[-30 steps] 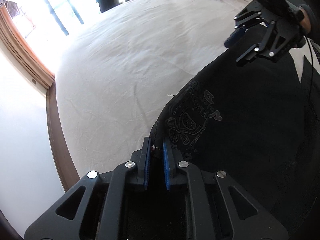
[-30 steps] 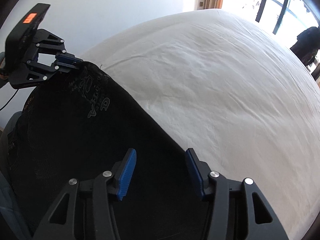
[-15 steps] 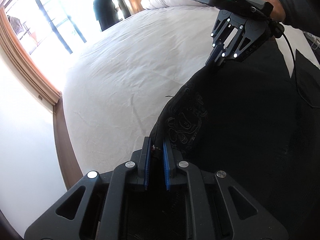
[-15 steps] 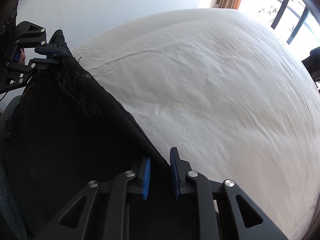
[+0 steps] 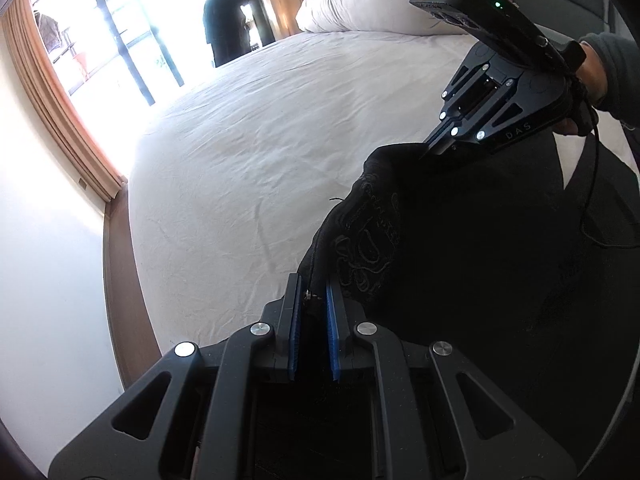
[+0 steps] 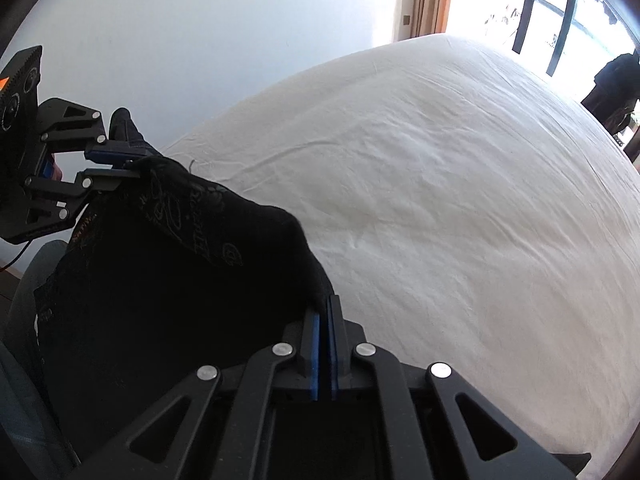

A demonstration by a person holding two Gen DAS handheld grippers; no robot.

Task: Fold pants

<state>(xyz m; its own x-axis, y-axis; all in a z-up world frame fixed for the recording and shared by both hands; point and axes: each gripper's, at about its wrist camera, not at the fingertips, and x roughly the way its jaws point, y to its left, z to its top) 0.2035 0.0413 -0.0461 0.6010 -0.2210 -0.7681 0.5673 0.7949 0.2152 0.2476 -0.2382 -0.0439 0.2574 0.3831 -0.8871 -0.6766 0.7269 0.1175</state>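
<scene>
Between the left gripper's (image 5: 313, 300) narrow jaws: edge of black pants (image 5: 460, 240), pinched. Right gripper (image 6: 325, 312) likewise clamps the same edge, white bed (image 6: 460, 200) beyond both.

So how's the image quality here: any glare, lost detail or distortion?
Left wrist view: the tall glass window is blown out and the white bed sheet bulges from fisheye. Right wrist view: the black printed fabric pants sink into near-featureless shadow.
</scene>
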